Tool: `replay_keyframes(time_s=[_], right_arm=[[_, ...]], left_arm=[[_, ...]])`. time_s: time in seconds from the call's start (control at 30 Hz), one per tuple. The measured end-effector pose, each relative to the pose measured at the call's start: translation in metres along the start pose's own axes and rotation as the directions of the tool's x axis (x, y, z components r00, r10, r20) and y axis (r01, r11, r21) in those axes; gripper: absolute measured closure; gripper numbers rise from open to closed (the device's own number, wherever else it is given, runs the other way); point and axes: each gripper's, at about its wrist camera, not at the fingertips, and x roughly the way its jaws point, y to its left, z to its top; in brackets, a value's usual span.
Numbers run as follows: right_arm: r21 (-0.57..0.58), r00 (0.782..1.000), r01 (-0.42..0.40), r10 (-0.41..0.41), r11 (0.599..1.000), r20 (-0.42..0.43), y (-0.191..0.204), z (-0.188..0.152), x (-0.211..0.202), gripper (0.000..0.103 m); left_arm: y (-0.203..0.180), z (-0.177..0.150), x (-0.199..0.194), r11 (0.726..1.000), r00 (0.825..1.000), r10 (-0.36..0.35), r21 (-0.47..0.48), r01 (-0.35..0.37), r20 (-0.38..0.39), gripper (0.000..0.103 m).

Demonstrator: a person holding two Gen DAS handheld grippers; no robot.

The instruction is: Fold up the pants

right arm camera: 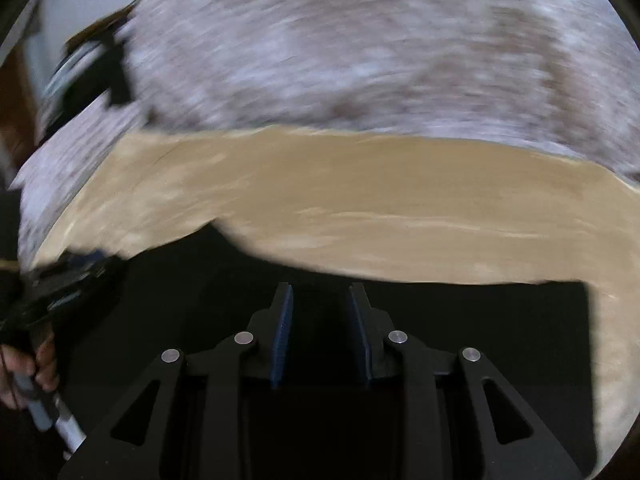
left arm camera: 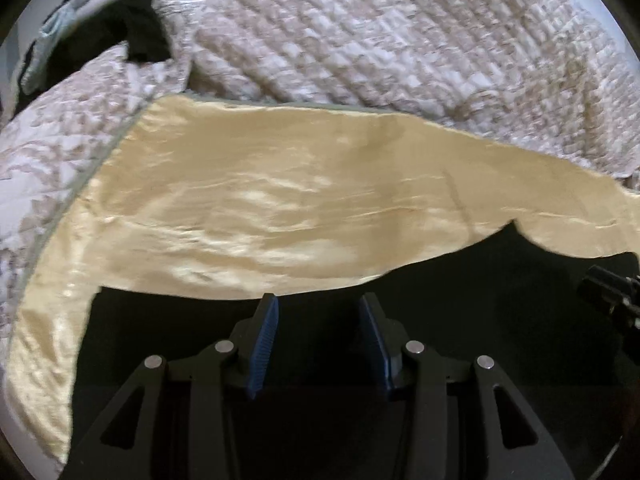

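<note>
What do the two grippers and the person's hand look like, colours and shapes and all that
Both the left gripper and the right gripper have matte black angular linkage arms with triangular cut-outs and round silver pivot pins. Each carries two narrow fingers faced with ribbed blue pads. In the right wrist view, a bare hand grips a grey handle; no sleeve shows.

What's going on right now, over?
Left gripper open, empty. Right gripper open, empty, view blurred. Pants spread on the quilt, no fold visible. Dark clothes lie far off, not in the way.
</note>
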Motion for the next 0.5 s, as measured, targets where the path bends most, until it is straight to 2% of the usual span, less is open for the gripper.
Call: replay_keyframes(time_s=[0.1, 0.13, 0.2, 0.27, 0.37, 0.47, 0.5], right_arm=[[-0.070, 0.998, -0.049, 0.045, 0.996, -0.051, 0.031, 0.000, 0.025, 0.074], [-0.091, 0.996, -0.046, 0.039, 0.995, -0.076, 0.037, -0.001, 0.036, 0.074], [-0.100, 0.997, -0.025, 0.018, 0.995, -0.071, 0.039, -0.002, 0.042, 0.074], [-0.052, 0.997, -0.028, 0.025, 0.998, -0.067, 0.029, -0.001, 0.040, 0.074], [0.027, 0.999, 0.016, -0.015, 1.000, -0.049, 0.007, -0.001, 0.030, 0.074], [0.060, 0.997, 0.071, -0.069, 0.996, -0.040, -0.013, -0.002, 0.020, 0.074], [0.074, 0.994, 0.104, -0.101, 0.992, -0.045, -0.021, -0.003, 0.018, 0.068]], left_arm=[[0.013, 0.000, 0.008, 1.000, 0.999, 0.028, -0.013, -0.028, -0.020, 0.057], [0.016, -0.001, 0.015, 0.999, 0.999, 0.035, -0.009, -0.035, -0.041, 0.057], [0.023, -0.001, 0.021, 0.999, 0.998, 0.016, -0.032, -0.017, -0.054, 0.054], [0.026, 0.002, 0.019, 0.999, 0.998, 0.017, -0.045, -0.019, -0.053, 0.054], [0.032, 0.004, 0.015, 0.998, 0.998, 0.044, -0.053, -0.046, -0.044, 0.054], [0.047, 0.008, 0.013, 0.996, 0.998, 0.056, -0.073, -0.058, -0.029, 0.054], [0.054, 0.009, 0.016, 0.994, 0.997, 0.071, -0.083, -0.074, -0.035, 0.053]])
